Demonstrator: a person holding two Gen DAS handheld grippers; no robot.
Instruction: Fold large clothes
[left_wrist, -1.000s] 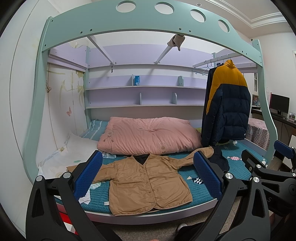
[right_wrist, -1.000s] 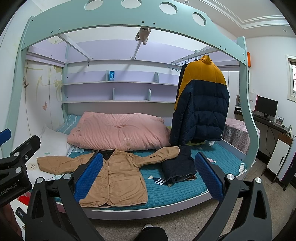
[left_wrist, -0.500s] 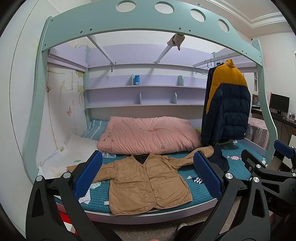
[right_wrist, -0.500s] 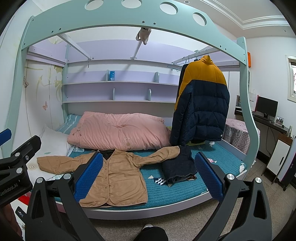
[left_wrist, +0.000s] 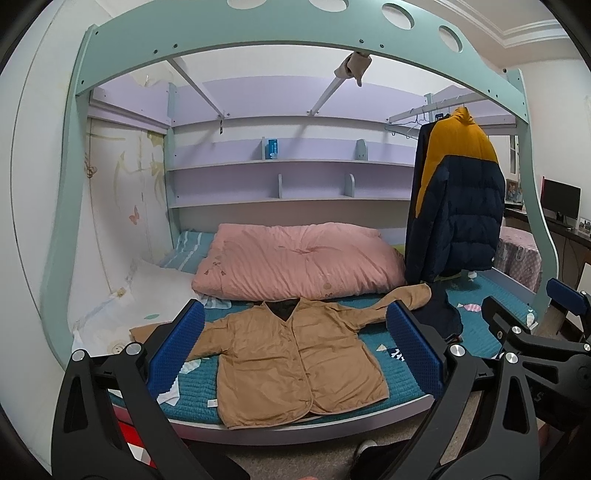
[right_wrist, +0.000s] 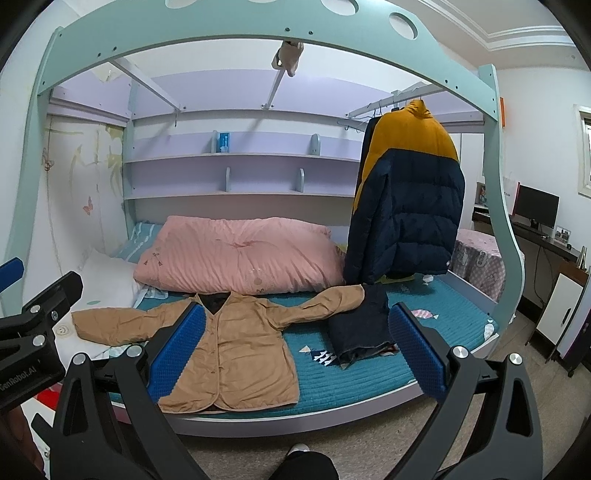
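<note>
Bunk-bed room, teal mattress (left_wrist: 476, 332) lower frame | tan jacket (left_wrist: 295, 358) spread flat centre, ready for folding | left gripper (left_wrist: 295, 354) and right gripper (right_wrist: 297, 354) both agape, empty, held back from the bed

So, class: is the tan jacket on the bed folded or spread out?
Spread out: the tan jacket lies flat on the bed, both sleeves extended sideways.

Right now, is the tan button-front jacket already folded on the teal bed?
No, the tan button-front jacket lies spread flat on the teal bed, both sleeves stretched out sideways.
</note>
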